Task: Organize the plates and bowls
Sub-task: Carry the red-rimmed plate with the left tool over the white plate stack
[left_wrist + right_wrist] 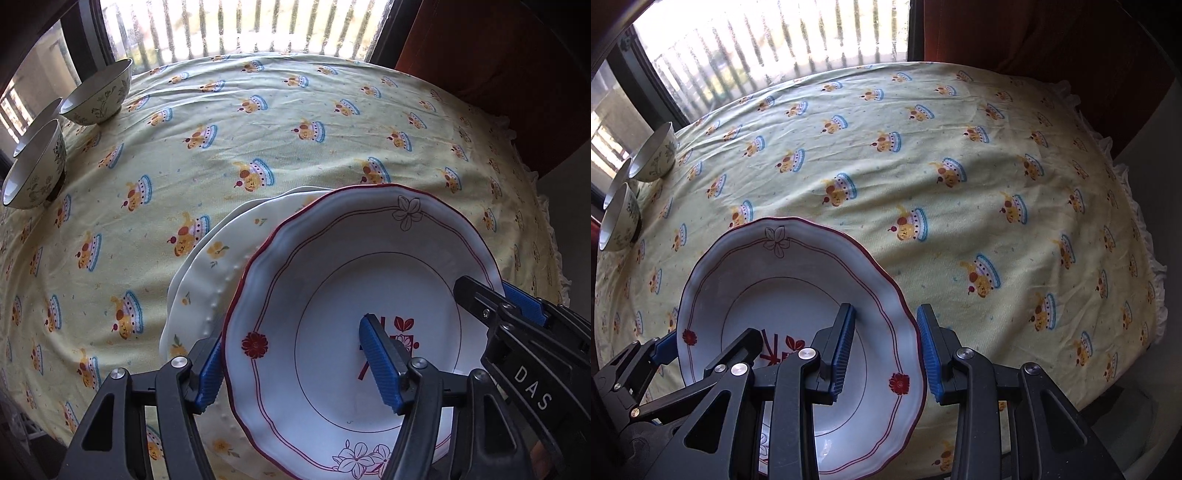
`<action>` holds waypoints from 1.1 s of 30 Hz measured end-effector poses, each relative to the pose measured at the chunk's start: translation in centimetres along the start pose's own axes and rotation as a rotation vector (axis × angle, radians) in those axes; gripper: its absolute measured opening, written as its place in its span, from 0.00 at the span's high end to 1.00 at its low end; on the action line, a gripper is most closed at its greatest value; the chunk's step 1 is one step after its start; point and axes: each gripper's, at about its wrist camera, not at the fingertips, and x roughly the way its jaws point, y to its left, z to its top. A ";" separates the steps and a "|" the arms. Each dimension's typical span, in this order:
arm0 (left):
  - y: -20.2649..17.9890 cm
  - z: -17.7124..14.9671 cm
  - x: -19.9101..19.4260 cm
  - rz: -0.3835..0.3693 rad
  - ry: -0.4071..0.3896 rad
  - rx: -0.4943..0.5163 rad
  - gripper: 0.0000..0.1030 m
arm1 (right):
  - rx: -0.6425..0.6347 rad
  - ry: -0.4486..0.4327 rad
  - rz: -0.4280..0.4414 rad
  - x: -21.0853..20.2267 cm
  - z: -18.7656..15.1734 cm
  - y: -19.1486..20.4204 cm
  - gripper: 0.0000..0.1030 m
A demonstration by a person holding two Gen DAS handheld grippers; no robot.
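A white plate with a red rim sits on top of a cream plate with yellow flowers near the table's front edge. My left gripper straddles the red-rimmed plate's left rim, jaws apart, one finger inside the plate and one outside. My right gripper straddles its right rim the same way, jaws apart, and shows at the right in the left wrist view. Whether the fingers touch the rim I cannot tell. Three floral bowls stand at the far left.
The table is covered by a pale yellow cloth printed with cakes. A window with bars lies behind it. A dark red chair or curtain stands at the back right. The frilled cloth edge falls off at right.
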 end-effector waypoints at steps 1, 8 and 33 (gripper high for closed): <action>0.0 -0.1 0.1 0.003 -0.002 -0.009 0.32 | -0.010 0.004 0.006 0.2 0.0 0.0 0.63; 0.1 -0.8 0.1 0.030 -0.012 -0.062 0.30 | -0.076 -0.008 0.026 0.8 0.6 0.4 0.63; 0.5 -1.2 -1.2 0.090 -0.047 -0.116 0.32 | -0.089 -0.006 0.113 -0.1 0.6 -0.2 0.73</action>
